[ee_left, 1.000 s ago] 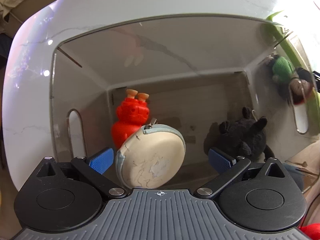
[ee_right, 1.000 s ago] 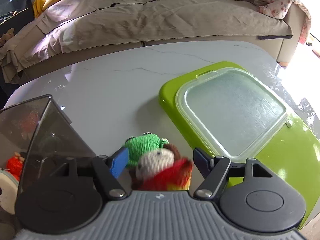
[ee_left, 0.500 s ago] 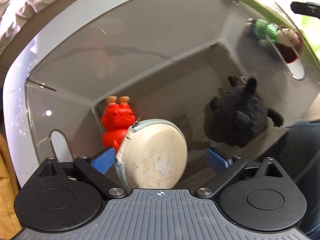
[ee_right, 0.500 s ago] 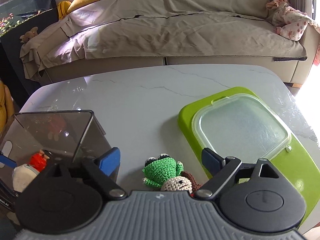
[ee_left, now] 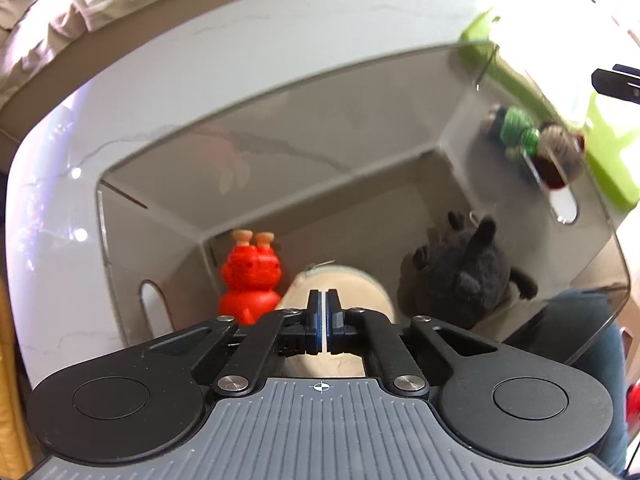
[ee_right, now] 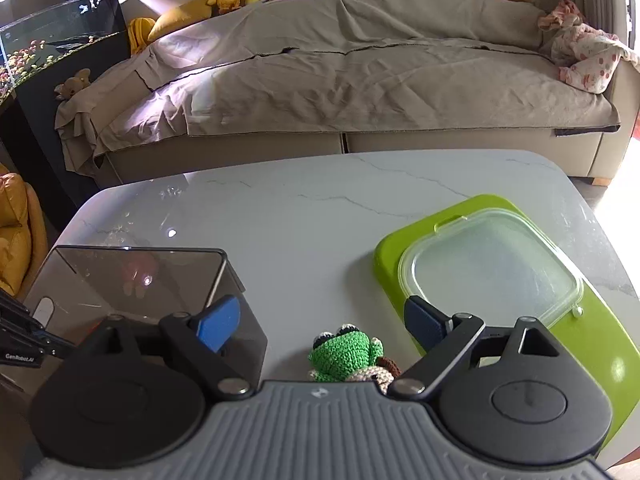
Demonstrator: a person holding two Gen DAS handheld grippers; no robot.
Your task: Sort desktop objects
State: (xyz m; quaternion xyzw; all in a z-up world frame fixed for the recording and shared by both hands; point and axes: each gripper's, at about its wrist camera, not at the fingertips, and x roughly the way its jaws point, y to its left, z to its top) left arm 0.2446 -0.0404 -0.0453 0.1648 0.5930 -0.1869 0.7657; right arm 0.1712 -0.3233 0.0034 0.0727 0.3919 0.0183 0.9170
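Observation:
My left gripper (ee_left: 321, 304) is shut, its blue pads pressed together with nothing between them, hanging over the smoky see-through bin (ee_left: 280, 168). Inside the bin lie a round cream pouch (ee_left: 360, 284) just below the pads, a red toy figure (ee_left: 250, 280) to its left and a black plush (ee_left: 464, 276) to its right. In the right wrist view, my right gripper (ee_right: 320, 320) stands open above a crocheted toy with a green frog head (ee_right: 344, 354), which lies on the table between the bin (ee_right: 132, 280) and the green board. No pad touches the toy.
A lime-green board (ee_right: 592, 340) with a clear plastic lid (ee_right: 488, 264) on it lies at the right of the white marble table (ee_right: 300, 220). A covered sofa (ee_right: 340, 80) runs behind the table. A dark fish tank (ee_right: 52, 40) stands at the far left.
The left jaws went from wide open around the pouch to fully closed and lifted a little; the pouch stays in the bin. The right gripper rose off the crocheted toy with wider jaws.

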